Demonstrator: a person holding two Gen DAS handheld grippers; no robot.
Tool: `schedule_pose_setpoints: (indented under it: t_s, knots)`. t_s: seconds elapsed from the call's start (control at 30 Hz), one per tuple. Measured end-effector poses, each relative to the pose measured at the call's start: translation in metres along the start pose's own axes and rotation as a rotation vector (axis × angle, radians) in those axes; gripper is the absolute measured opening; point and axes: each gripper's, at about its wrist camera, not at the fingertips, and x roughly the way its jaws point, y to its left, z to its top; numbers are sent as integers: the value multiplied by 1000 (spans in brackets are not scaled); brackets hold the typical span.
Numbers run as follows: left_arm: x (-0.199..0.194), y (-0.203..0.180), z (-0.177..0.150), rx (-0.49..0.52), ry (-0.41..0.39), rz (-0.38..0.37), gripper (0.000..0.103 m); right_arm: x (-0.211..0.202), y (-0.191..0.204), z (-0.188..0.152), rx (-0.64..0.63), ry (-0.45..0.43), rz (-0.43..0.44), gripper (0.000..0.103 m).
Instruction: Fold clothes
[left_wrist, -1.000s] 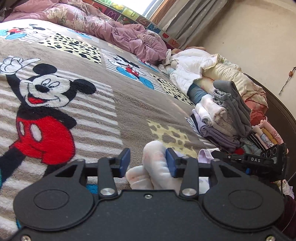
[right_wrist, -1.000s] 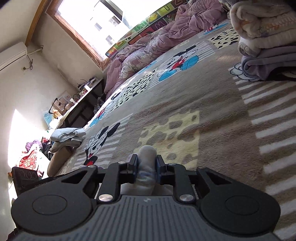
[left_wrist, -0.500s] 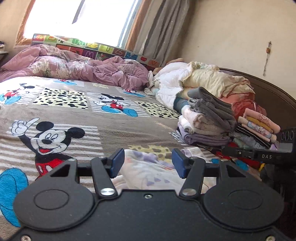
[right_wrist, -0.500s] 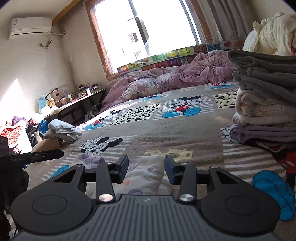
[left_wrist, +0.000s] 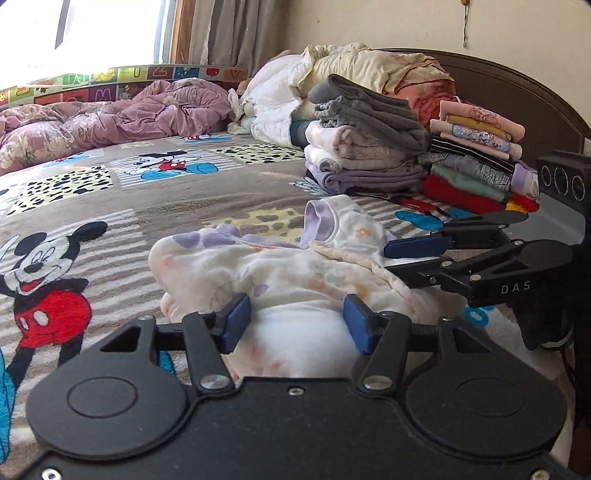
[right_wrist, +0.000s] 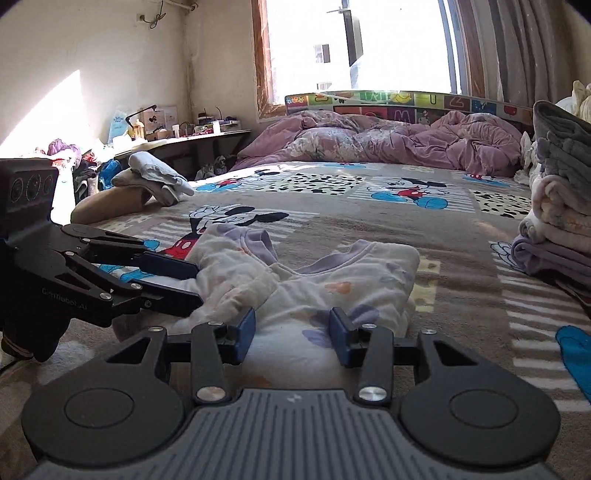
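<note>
White cotton top (left_wrist: 295, 273) lies crumpled on the bed (left_wrist: 155, 206); left hand-held gripper (left_wrist: 295, 326) and right hand-held gripper (right_wrist: 291, 330) gape apart. Next, probably, flattening it for folding.

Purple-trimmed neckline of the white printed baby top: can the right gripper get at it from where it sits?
Probably yes. The right gripper has its jaws open over the top's near edge, and the purple-trimmed neckline lies straight ahead with only flat fabric between. The left gripper sits off to the side.

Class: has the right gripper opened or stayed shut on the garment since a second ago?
Yes, opened. The right gripper was clamped on the garment; its pads now stand apart, the garment flat on the blanket.
</note>
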Motion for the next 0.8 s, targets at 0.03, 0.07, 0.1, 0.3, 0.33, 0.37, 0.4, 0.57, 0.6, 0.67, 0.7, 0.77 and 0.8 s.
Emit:
schedule_pose_setpoints:
  t_s: [0.03,0.07,0.1,0.3,0.33,0.37,0.4,0.57,0.6,0.67,0.7,0.77,0.8]
  knots:
    - [4,1,-1,0,6,-8,58,1,-1,-2,11,1,-3,45]
    - [6,2,-2,-1,9,-12,59,2,-2,-4,21,1,-7,45]
    - [9,2,-3,-1,10,-12,60,3,-2,-6,32,2,-10,45]
    - [-8,0,4,-29,-26,-13,60,-2,4,9,-6,23,-16,46]
    - [-15,0,8,-42,-47,-6,60,-7,5,14,-18,13,-17,47]
    - [-22,0,12,-51,-75,9,60,-13,5,19,-27,-13,-19,48]
    - [-26,-1,17,-58,-103,32,59,-18,4,23,-36,-34,-26,53]
    - [-19,4,31,-73,-167,110,61,-6,-12,42,-80,-56,-71,67]
    - [-12,7,29,-75,-150,105,61,1,-15,43,-88,-50,-67,67]
    - [2,13,21,-65,-101,99,61,19,-21,43,-91,-18,-48,67]
    - [8,15,16,-59,-71,98,61,30,-25,40,-75,16,-38,67]
    - [17,19,7,-53,-31,93,61,49,-33,32,-32,81,-13,67]
    - [18,20,4,-55,-27,86,61,55,-37,27,14,105,8,68]
